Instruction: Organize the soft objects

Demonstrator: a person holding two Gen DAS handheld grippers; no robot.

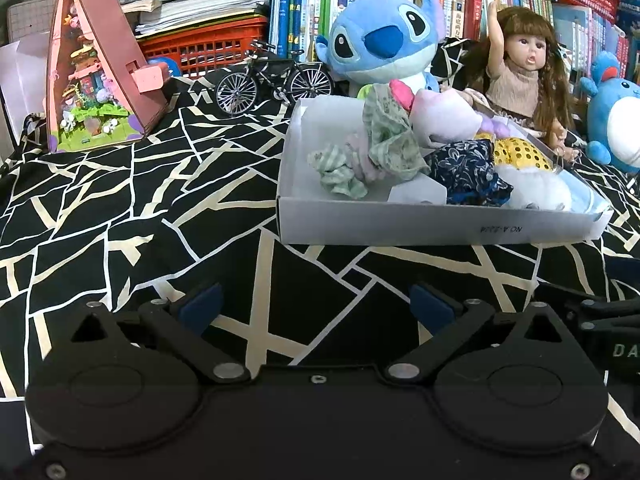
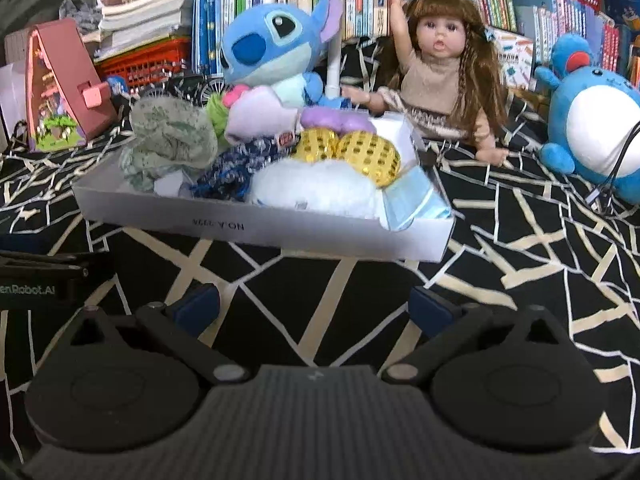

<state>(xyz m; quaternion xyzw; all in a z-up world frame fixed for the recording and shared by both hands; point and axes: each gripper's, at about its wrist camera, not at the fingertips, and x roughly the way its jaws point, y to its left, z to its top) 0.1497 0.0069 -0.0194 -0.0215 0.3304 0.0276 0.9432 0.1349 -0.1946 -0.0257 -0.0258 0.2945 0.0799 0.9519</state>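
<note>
A white cardboard box sits on the black patterned cloth, filled with soft things: green fabric, a dark blue floral cloth, a gold sequin piece, a white plush and a pale purple plush. My left gripper is open and empty, well short of the box. My right gripper is open and empty, also short of the box.
Behind the box stand a blue Stitch plush, a doll, a round blue plush, a model bicycle, a pink triangular diorama, a red basket and bookshelves.
</note>
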